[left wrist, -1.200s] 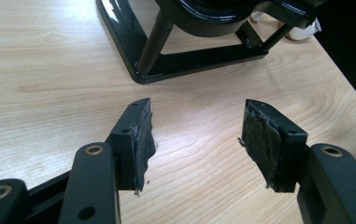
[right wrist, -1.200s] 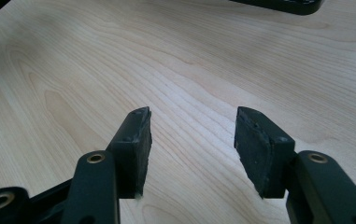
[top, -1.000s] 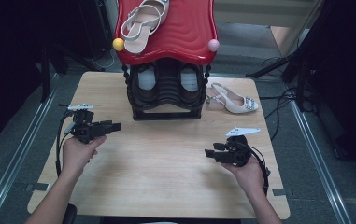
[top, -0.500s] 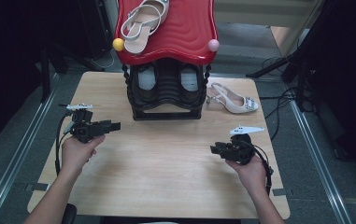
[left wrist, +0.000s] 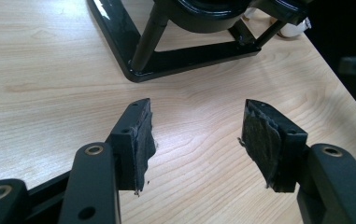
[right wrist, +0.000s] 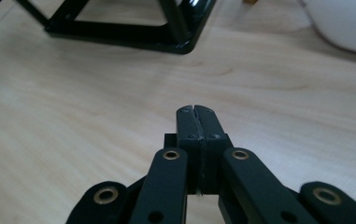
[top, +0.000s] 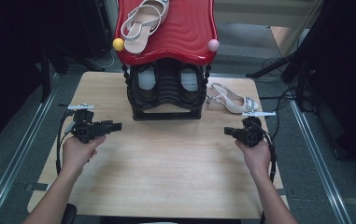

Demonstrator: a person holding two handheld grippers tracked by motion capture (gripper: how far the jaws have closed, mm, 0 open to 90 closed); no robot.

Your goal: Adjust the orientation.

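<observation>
At the right of the high view, the right gripper point(top: 228, 132) has just pressed its jaws together on nothing, near the white slingback heeled shoe point(top: 234, 99) lying above it beside the black shoe rack point(top: 166, 98). At centre-left, the left gripper point(top: 117, 125) holds its jaws spread wide over the bare wooden table point(top: 166, 172).

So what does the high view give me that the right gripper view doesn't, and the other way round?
High view alone: the red top shelf with a beige sandal, a yellow ball and a pink ball, two shoes inside the rack, the whole white sandal on the table, the left tool and both hands.

Right gripper view alone: the close look at the right tool, jaws pressed together with nothing between them.

Both: the black rack base, the wooden table, and that white sandal, here just an edge at top right.
</observation>
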